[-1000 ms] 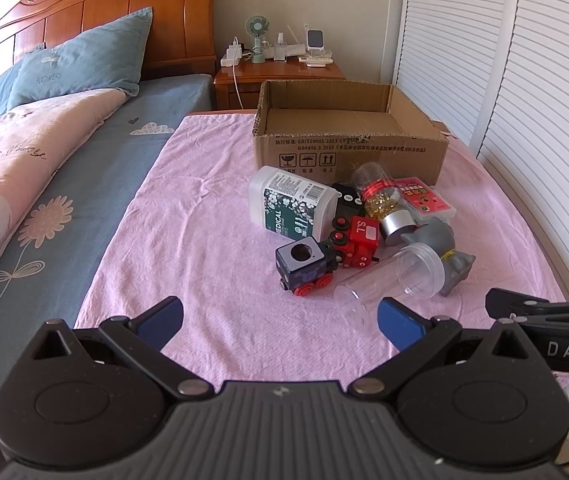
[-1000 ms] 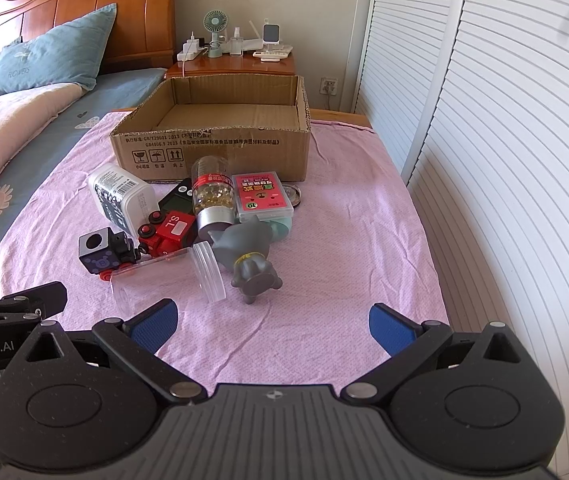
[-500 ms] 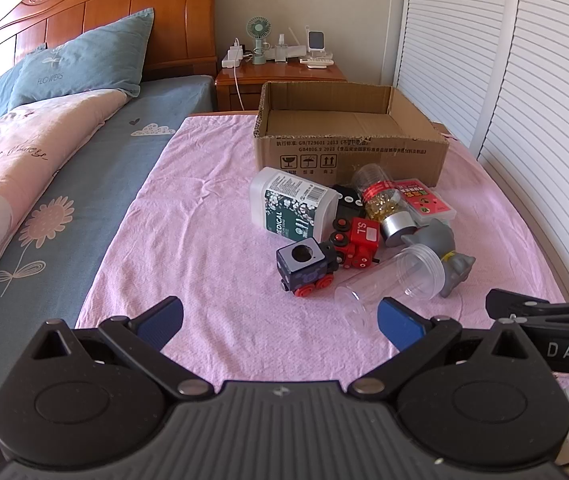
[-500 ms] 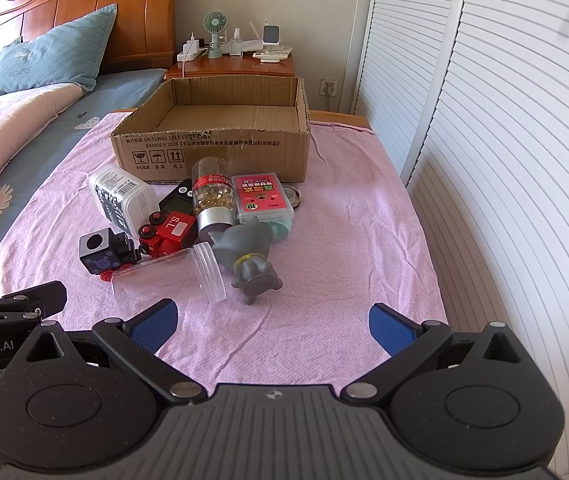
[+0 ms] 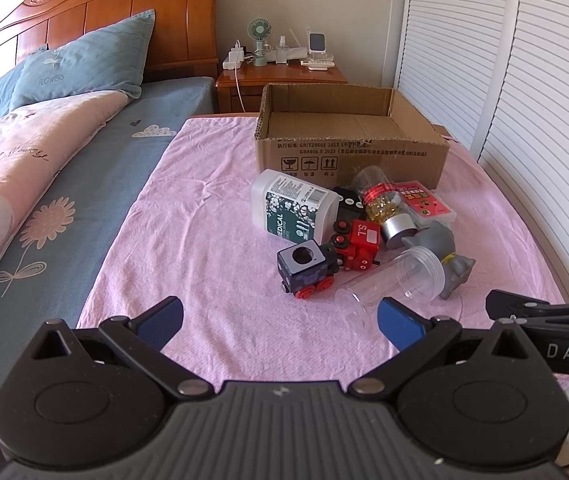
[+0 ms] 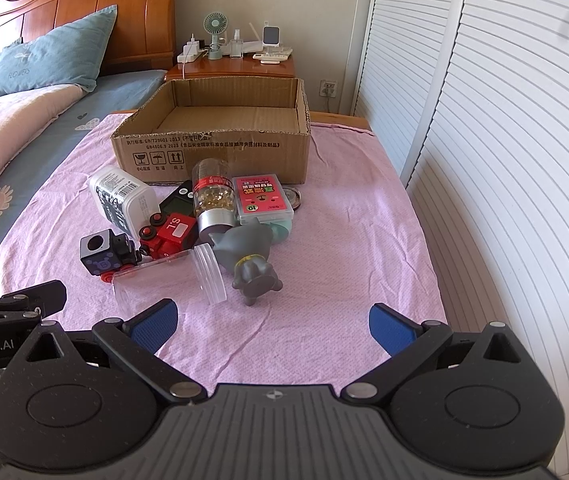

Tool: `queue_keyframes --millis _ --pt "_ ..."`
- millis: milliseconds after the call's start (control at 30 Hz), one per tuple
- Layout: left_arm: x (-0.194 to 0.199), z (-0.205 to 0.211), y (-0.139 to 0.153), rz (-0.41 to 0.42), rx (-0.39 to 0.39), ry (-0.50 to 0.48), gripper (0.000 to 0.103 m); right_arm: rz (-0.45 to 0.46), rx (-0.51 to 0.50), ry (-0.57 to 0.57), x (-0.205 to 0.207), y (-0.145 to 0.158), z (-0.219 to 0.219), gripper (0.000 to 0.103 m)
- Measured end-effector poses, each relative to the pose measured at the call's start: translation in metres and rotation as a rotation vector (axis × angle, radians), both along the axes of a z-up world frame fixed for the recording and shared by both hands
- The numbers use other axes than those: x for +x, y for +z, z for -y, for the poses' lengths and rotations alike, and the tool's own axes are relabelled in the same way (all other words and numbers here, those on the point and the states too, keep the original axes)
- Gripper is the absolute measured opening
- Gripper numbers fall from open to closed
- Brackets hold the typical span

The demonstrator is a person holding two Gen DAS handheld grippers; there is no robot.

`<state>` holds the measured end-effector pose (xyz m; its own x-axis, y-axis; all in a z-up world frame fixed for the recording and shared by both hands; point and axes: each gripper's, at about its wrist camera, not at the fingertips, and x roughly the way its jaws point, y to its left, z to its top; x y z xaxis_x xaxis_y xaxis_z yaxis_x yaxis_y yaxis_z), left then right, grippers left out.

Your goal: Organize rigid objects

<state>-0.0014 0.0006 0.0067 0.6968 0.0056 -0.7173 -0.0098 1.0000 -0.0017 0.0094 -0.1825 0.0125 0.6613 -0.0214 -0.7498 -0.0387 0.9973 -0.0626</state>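
**Both grippers spread wide, holding nothing, short of the pile**

Your left gripper [image 5: 280,322] has its blue pads far apart with only pink cloth [image 5: 204,240] between them. Your right gripper [image 6: 272,326] is likewise spread wide and holds nothing.

From the left wrist view, the clutter sits at about 1 o'clock, in front of the cardboard box [image 5: 348,156]. The white bottle [image 5: 292,208] lies on its side at the pile's 10 o'clock edge. The dark toy wagon [image 5: 308,268] touches the red toy engine [image 5: 358,244] just behind it. The clear jar [image 5: 394,280] lies on its side nearest you, close to your right pad [image 5: 398,322]. The grey figurine [image 5: 446,256] lies at the pile's 4 o'clock edge, beside the capsule bottle [image 5: 384,208] and red card case [image 5: 428,202].

From the right wrist view, the pile sits at 11 o'clock, with the figurine [image 6: 250,256] closest to centre.
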Motion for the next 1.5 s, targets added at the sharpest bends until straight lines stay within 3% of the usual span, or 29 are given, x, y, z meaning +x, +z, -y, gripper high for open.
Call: queue_keyframes --millis 800,1200,1500 --pt "0.014 -0.007 -0.005 0.020 0.038 -0.037 0.103 0.027 0.016 0.045 0.010 0.000 0.003 0.103" --pt "0.054 -0.010 -0.019 -0.010 0.051 -0.038 0.103 0.013 0.049 0.053 0.031 -0.012 0.016 0.103" --pt "0.085 -0.021 -0.032 -0.044 0.070 0.016 0.102 0.006 0.059 0.036 0.046 -0.017 0.026 0.103"
